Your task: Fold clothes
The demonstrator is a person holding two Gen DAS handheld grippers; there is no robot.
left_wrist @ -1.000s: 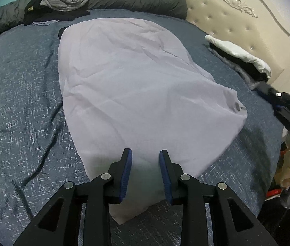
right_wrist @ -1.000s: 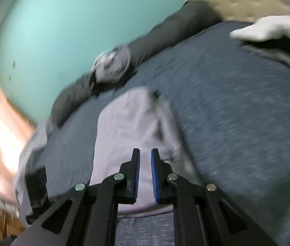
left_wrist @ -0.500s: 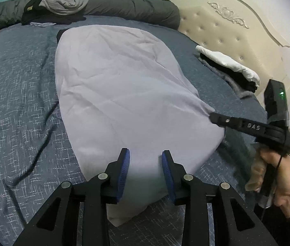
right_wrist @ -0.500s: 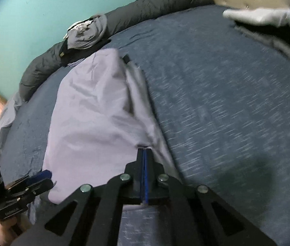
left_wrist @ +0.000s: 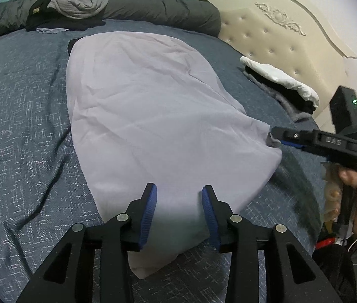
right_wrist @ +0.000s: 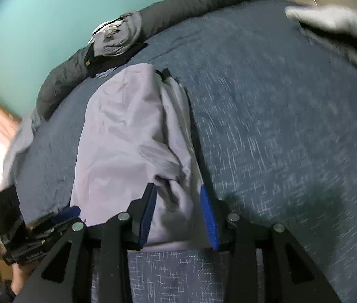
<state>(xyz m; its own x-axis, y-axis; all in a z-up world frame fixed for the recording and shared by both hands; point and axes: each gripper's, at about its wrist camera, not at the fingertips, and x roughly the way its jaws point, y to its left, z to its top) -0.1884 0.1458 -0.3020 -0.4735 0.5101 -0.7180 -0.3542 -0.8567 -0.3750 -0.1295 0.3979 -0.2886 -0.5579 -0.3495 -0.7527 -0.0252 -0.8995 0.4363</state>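
Note:
A pale lavender garment (left_wrist: 153,106) lies spread flat on the blue bedspread (left_wrist: 22,116). My left gripper (left_wrist: 179,192) hovers over its near hem. Its jaws are opening, and the cloth lies under the gap, not pinched. In the left wrist view my right gripper (left_wrist: 275,136), held by a hand (left_wrist: 355,194), has its tip at the garment's right corner. In the right wrist view the right gripper (right_wrist: 177,189) is opening, with a bunched fold of the garment (right_wrist: 122,139) loose between its blue pads. The left gripper (right_wrist: 67,213) shows at the lower left.
A rolled grey duvet (left_wrist: 158,7) with a heap of grey clothes (left_wrist: 77,0) runs along the far edge by the teal wall. A folded stack of white and dark clothes (left_wrist: 281,85) sits by the cream headboard (left_wrist: 279,38). Bare bedspread lies left and right of the garment.
My right gripper was shut on the garment's corner half a second ago and now stands open over it, lower down. The left jaws have widened a little.

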